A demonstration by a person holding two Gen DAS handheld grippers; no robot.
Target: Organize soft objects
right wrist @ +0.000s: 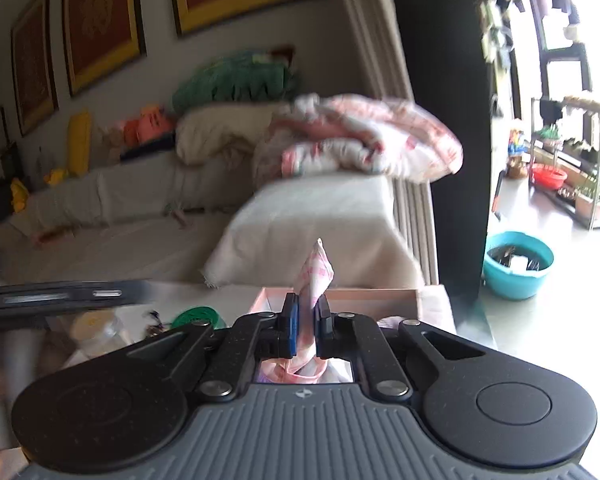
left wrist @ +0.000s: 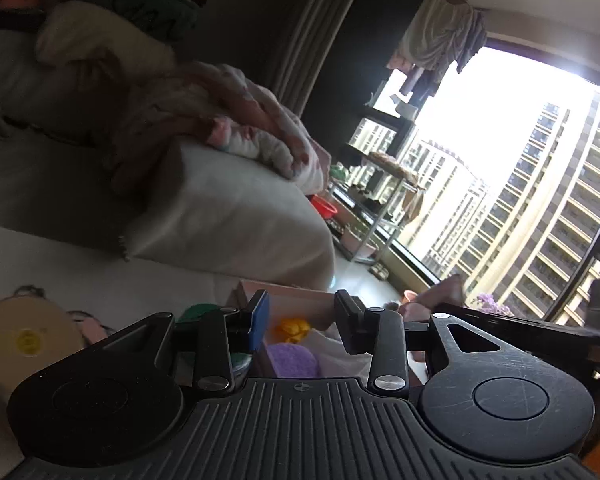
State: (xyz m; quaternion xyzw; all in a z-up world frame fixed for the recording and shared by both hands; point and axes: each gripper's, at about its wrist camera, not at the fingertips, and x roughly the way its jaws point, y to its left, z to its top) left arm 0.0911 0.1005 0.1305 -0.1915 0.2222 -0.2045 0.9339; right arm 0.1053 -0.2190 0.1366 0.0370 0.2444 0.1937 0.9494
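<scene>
My right gripper (right wrist: 307,326) pinches a pink checked cloth (right wrist: 316,272) above the box (left wrist: 300,304); my left gripper (left wrist: 302,324) hangs half open, empty. Box holds 2 soft toys; cloth not yet in.

Clearance ahead of both claws

Pink box (right wrist: 336,300) stands directly ahead at the desk (right wrist: 235,294) edge, its top open. Sofa (right wrist: 312,232) blocks passage beyond. Green item (right wrist: 197,316) and pale round item (left wrist: 23,336) occupy the desk to the left; floor (right wrist: 540,320) at right is passable beside the blue basin (right wrist: 518,266).

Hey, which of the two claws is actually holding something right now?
The right claw: its pads are clamped on a pink-and-white checked cloth. The left claw stands open with nothing between its pads.
</scene>
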